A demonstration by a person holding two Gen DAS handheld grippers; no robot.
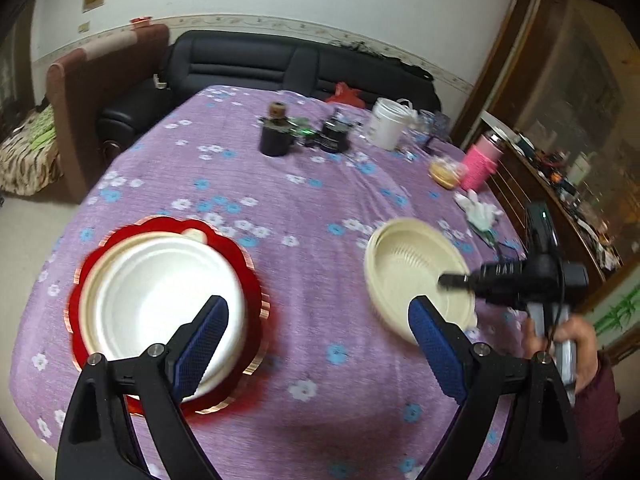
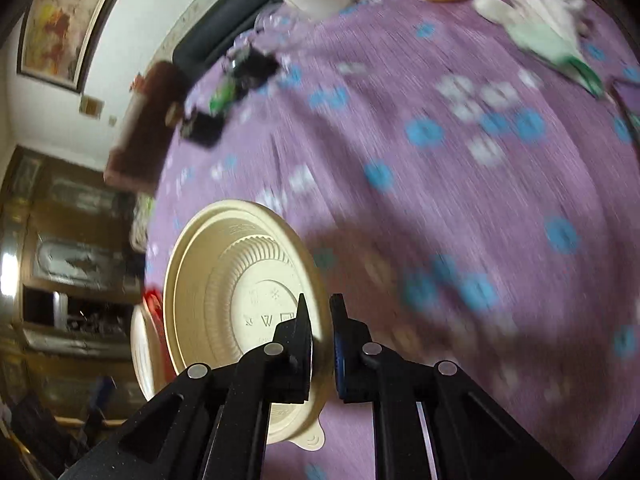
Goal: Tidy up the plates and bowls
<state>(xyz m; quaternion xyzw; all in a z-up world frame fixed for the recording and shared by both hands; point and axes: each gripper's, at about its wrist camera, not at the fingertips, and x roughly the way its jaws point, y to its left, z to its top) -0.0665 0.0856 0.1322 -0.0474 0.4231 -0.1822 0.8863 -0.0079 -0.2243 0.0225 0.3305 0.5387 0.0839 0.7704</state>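
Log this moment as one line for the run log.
right claw: shut on rim of cream plastic bowl | left claw: open, empty | white foam bowl: on red scalloped plate

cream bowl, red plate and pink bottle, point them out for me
cream bowl [image 2: 224, 280], right wrist view, ribbed inside wall
red plate [image 1: 256, 280], left wrist view, scalloped right rim
pink bottle [image 1: 480, 164], left wrist view, knitted sleeve

Bright indoor light, motion blur, fisheye warp.
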